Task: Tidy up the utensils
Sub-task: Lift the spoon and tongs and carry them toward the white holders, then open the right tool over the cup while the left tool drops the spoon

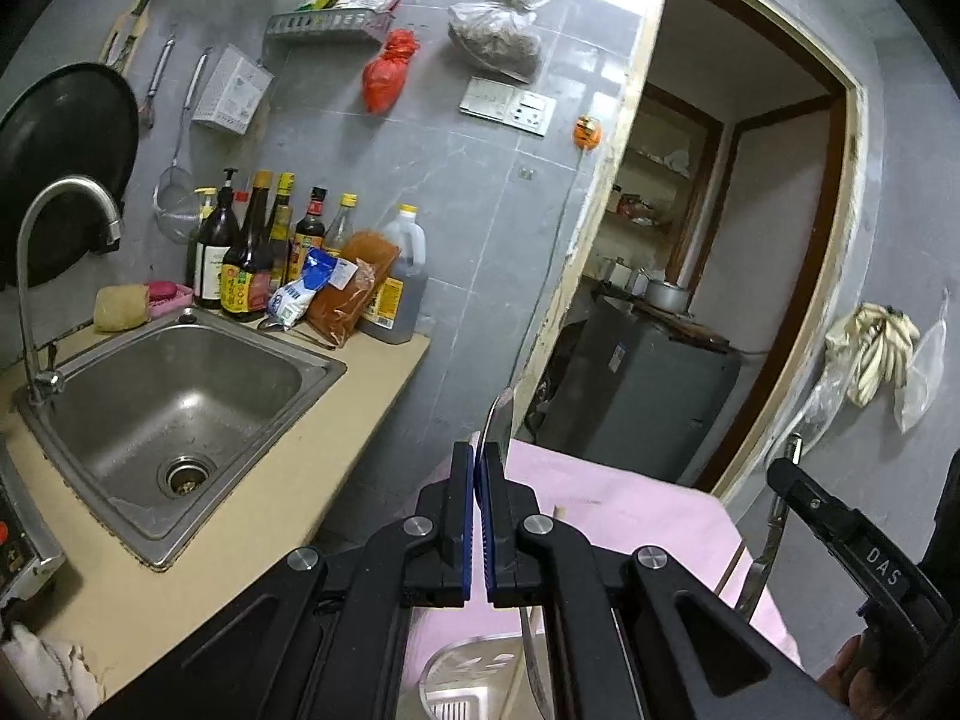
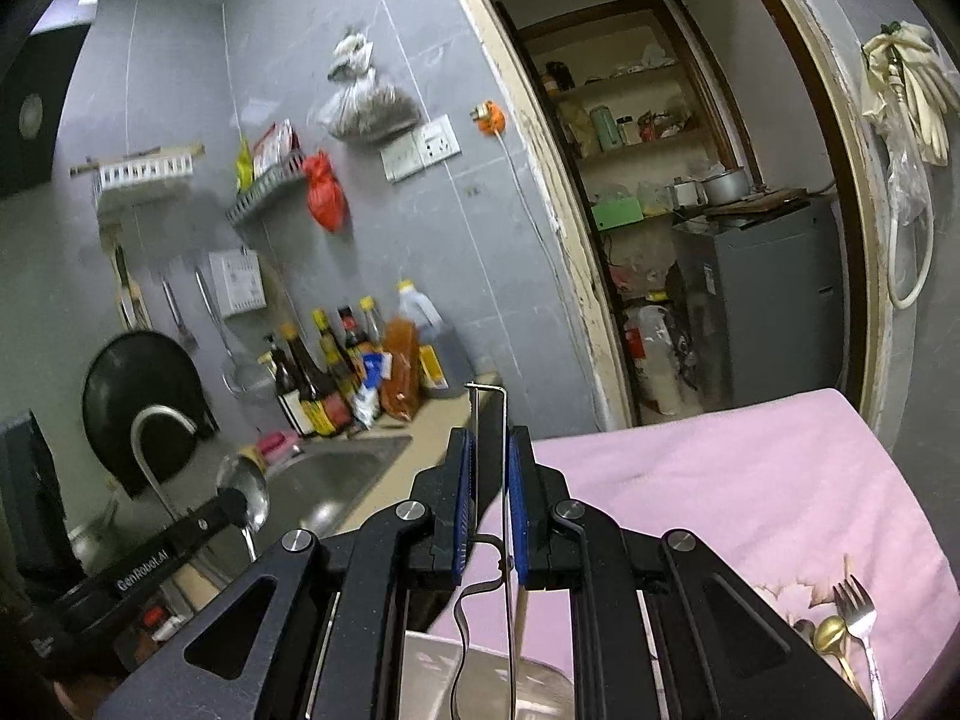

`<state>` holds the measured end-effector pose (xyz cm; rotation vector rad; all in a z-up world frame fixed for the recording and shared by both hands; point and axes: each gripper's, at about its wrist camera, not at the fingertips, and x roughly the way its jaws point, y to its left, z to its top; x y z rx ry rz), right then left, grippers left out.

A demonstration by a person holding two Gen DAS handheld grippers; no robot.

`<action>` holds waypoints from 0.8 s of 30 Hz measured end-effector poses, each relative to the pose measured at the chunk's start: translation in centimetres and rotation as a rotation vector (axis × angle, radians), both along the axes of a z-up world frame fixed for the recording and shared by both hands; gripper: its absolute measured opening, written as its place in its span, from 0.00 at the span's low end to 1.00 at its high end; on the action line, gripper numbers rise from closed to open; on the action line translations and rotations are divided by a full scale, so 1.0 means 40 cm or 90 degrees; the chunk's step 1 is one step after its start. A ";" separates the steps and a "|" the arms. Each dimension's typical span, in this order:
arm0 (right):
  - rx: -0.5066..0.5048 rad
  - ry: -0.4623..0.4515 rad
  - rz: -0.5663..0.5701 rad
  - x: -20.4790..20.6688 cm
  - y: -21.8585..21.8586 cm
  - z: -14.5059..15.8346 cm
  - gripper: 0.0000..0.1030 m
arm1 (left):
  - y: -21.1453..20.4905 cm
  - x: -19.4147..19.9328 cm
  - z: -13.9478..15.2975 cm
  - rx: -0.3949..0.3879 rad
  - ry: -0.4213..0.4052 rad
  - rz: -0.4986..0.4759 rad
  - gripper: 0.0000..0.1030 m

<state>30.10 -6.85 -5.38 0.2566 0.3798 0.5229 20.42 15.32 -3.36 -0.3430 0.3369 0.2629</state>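
gripping a steel spoon [image 1: 500,427] edge-on, the left gripper [image 1: 478,468] is clamped tight near the sink [image 1: 180,396]; the right gripper [image 2: 487,462] pinches metal tongs [image 2: 489,480] above the pink cloth [image 2: 720,492], fork [image 2: 859,612] lying far right.

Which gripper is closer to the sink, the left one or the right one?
Left. The left gripper, shut on a spoon, is beside the sink; the right gripper, holding a wire utensil, is farther off over the pink cloth.
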 end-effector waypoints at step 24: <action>-0.021 0.068 0.048 -0.042 -0.055 -0.037 0.40 | -0.052 -0.065 -0.021 -0.038 0.062 -0.091 0.32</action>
